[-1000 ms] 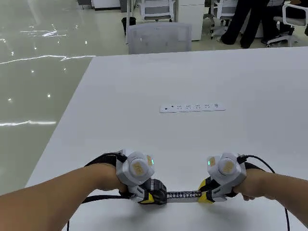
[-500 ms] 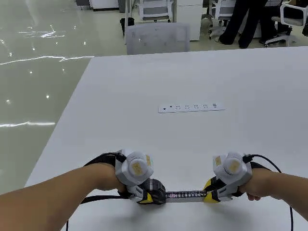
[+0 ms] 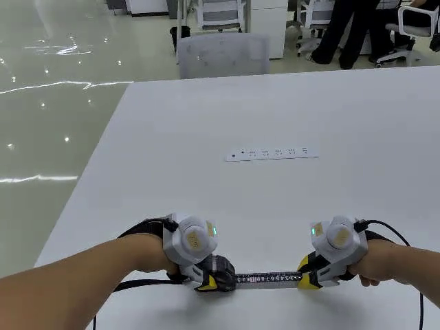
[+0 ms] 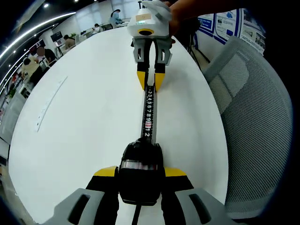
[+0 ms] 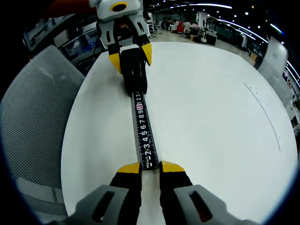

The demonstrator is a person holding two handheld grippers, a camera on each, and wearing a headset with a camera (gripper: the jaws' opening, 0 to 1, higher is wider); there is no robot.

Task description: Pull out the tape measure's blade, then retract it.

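Observation:
A black tape measure case (image 3: 221, 272) (image 4: 141, 172) sits near the table's front edge, clamped in my left gripper (image 3: 210, 280) (image 4: 140, 174). Its numbered blade (image 3: 268, 278) (image 4: 148, 112) (image 5: 144, 136) runs flat along the table to the right. My right gripper (image 3: 306, 280) (image 5: 150, 168) is shut on the blade's tip. In the right gripper view the case (image 5: 134, 70) lies straight ahead between the left gripper's yellow-tipped fingers (image 5: 114, 61). In the left gripper view the right gripper (image 4: 150, 80) pinches the blade's far end.
A white power strip (image 3: 272, 153) lies flat at mid-table. The white table (image 3: 275, 110) stretches far ahead and right. A grey mesh chair (image 3: 223, 55) stands at the far edge; another (image 4: 255, 117) is close behind me. People stand at back right.
My right gripper has moved to the right with the blade's tip, so more blade shows between the grippers. The left gripper and the case have stayed put.

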